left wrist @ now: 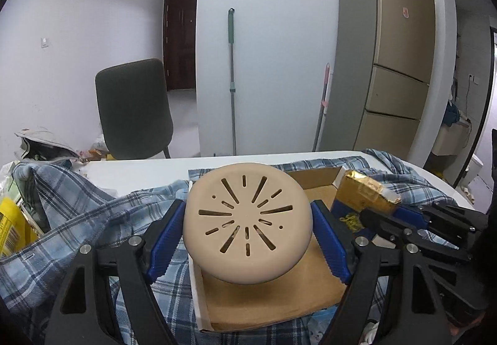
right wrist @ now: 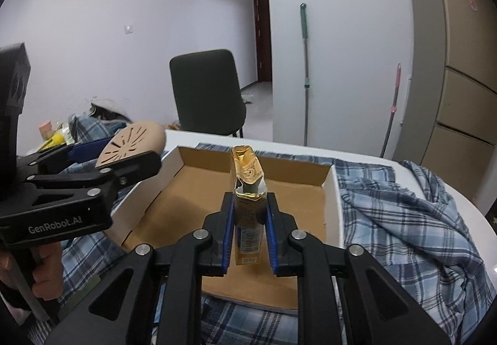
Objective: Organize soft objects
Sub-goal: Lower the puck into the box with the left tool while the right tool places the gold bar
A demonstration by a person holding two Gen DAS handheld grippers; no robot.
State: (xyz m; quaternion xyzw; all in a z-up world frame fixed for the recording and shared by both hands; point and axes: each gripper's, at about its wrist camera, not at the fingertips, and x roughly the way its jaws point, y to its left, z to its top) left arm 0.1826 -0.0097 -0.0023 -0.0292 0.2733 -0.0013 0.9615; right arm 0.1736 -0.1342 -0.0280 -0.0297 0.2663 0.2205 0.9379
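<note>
Left wrist view: my left tongs (left wrist: 248,239) are clamped on a beige slotted cushion (left wrist: 247,225), held over the cardboard tray (left wrist: 273,307). The tray lies on a plaid cloth (left wrist: 93,220) spread over the white bench (left wrist: 139,168).

Right wrist view: my right tongs (right wrist: 248,236) are clamped on a gold packet (right wrist: 248,183), upright over the tray (right wrist: 192,196). The left tongs (right wrist: 124,155) hold the cushion (right wrist: 133,140) at the tray's left edge.

Beige round cushion (left wrist: 247,225) with dark radiating slits. Gold pack (right wrist: 248,180), crumpled foil top. Brown tray (right wrist: 174,196), white outside. Blue-and-white plaid cloth (right wrist: 403,220). White bench (left wrist: 139,171). Black grippers, blue pads (left wrist: 164,236).
</note>
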